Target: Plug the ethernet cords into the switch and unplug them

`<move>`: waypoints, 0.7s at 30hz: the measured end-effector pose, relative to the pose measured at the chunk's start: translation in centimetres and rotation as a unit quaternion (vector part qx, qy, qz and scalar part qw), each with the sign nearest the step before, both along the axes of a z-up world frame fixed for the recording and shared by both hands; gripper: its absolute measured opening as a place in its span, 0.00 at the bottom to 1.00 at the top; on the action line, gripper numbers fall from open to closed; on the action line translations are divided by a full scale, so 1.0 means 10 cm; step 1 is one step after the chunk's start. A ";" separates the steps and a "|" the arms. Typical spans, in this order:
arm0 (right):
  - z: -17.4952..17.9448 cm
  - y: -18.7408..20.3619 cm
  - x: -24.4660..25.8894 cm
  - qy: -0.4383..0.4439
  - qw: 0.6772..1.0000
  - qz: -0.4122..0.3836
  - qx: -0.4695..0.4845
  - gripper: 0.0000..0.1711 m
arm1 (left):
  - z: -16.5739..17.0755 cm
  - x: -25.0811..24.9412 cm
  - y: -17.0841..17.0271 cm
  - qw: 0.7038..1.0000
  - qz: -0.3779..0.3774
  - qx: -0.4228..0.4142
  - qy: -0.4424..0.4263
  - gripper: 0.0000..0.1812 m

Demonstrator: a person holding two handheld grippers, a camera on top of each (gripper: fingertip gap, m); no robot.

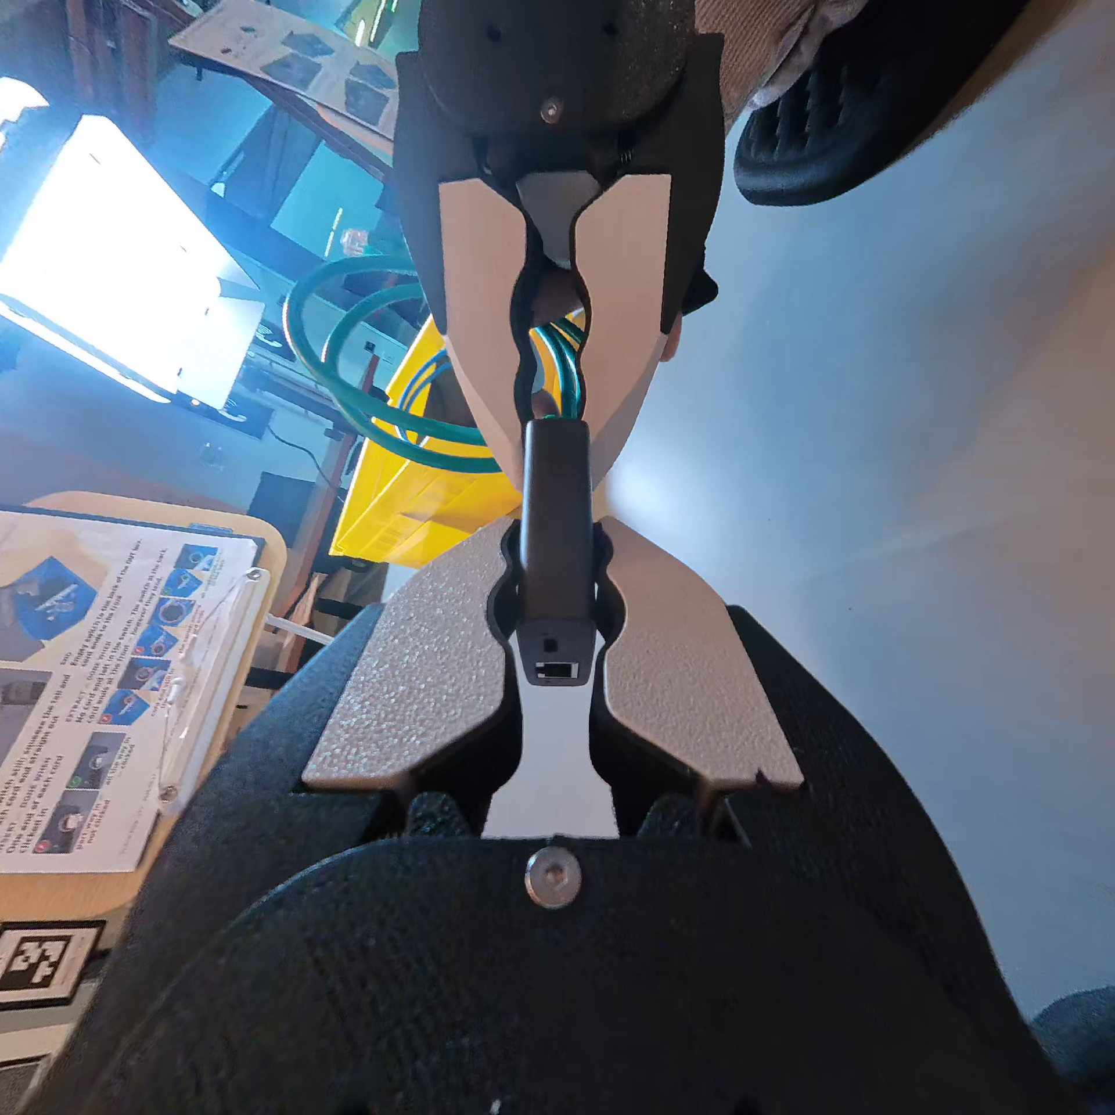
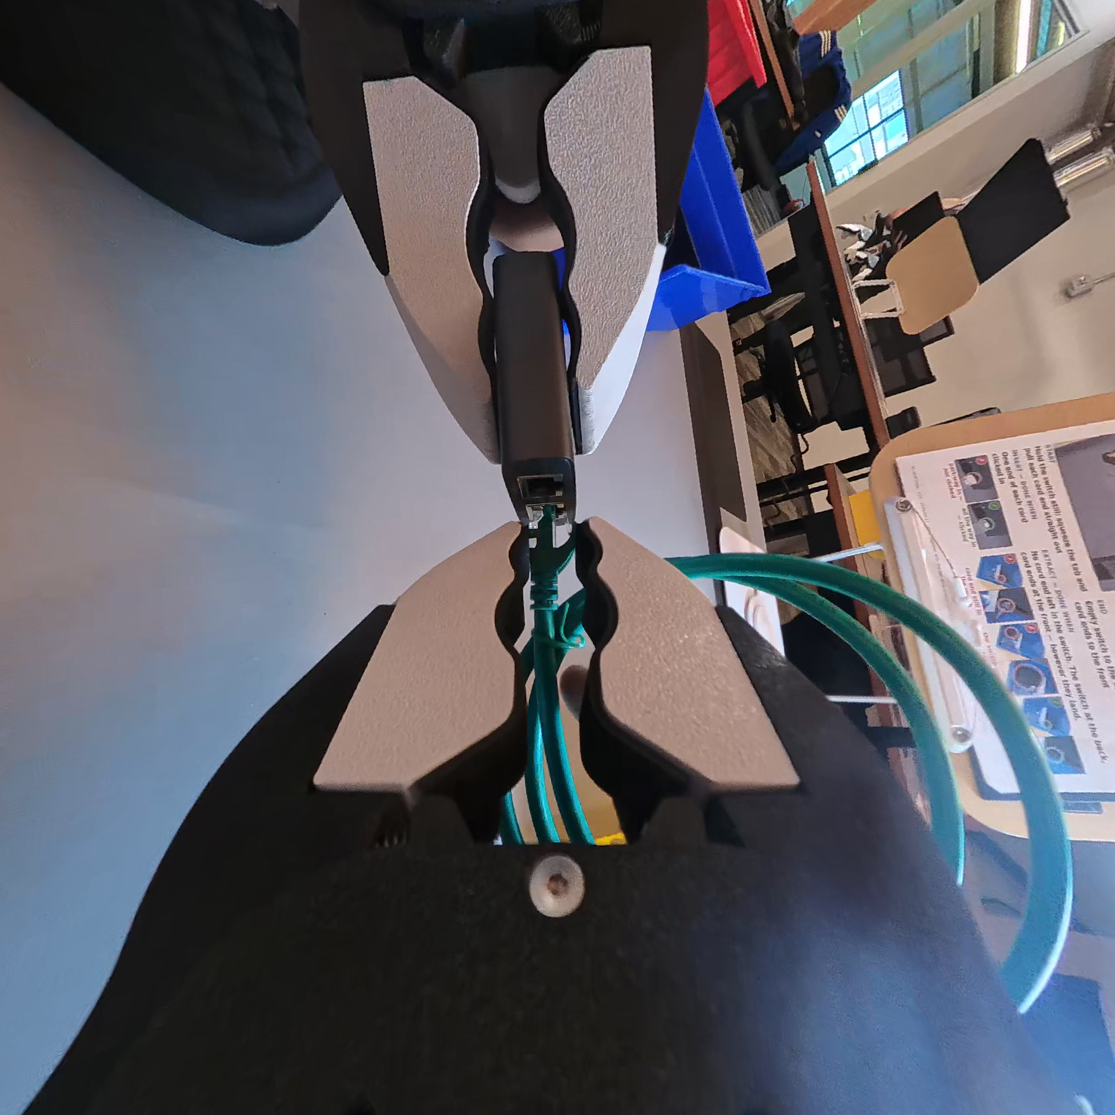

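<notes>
Wrist views face each other, close — both share switch (image 1: 555,543), cord (image 2: 546,694).

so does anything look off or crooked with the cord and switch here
Nothing looks damaged or spilled. The left hand-held gripper clamps the black switch; the right hand-held gripper pinches the green ethernet cord, plug in line at the lower port. Whether it's fully seated can't be told.

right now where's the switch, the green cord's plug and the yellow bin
switch (image 1: 555,543): left wrist view, on its dark side face between the fingers
green ethernet plug (image 2: 546,552): right wrist view, on the boot just under the switch's port
yellow bin (image 1: 416,501): left wrist view, on its outer wall
</notes>
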State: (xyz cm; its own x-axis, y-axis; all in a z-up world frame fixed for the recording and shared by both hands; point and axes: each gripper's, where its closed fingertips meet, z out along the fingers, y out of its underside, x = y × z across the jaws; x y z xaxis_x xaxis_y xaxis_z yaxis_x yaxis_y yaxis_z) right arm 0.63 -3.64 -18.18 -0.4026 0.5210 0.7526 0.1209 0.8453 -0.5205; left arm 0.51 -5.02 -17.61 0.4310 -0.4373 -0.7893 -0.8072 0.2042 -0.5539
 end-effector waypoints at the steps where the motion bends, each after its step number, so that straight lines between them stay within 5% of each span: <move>1: 0.03 -0.01 0.01 0.004 1.000 0.002 0.000 0.08 | 0.03 0.01 -0.01 1.000 -0.002 0.006 0.004 0.12; 11: -0.07 -0.09 0.14 -0.021 0.995 0.061 0.079 0.08 | -0.10 0.08 -0.05 0.998 -0.028 -0.020 0.053 0.12; 21: -0.04 -0.11 0.31 -0.064 0.993 0.087 0.041 0.08 | -0.08 0.22 -0.05 0.996 -0.061 -0.058 -0.010 0.12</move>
State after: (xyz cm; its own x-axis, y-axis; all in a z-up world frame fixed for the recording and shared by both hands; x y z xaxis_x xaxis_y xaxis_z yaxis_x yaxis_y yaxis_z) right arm 3.78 -4.76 -18.56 -0.5770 0.3743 0.7259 0.0303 0.8980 -0.4389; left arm 2.72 -5.49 -18.44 0.3834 -0.5752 -0.7226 -0.7688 0.2348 -0.5948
